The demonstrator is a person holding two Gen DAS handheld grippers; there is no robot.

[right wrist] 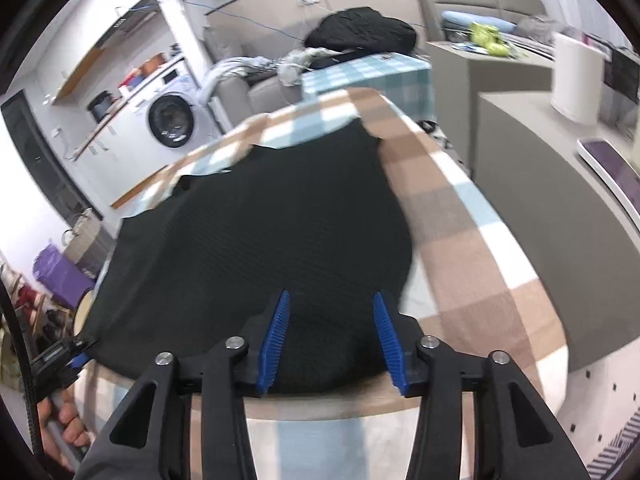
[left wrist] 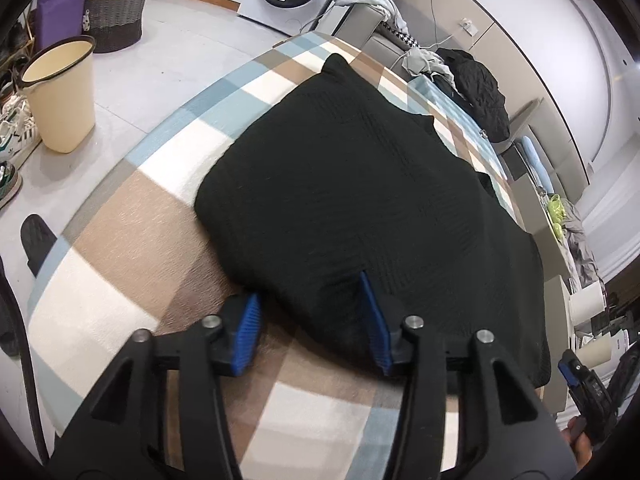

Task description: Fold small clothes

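Lying flat on the checked table [left wrist: 120,248], the black garment [left wrist: 360,184] has its near edge between my left gripper [left wrist: 316,320] and right gripper [right wrist: 330,340], both released; beyond the table's left edge stands a cream bin [left wrist: 60,96], contents unseen.

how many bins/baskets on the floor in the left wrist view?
2. A cream bin stands on the floor left of the table; a woven basket sits behind it near the top edge. More may be hidden beyond the frame.
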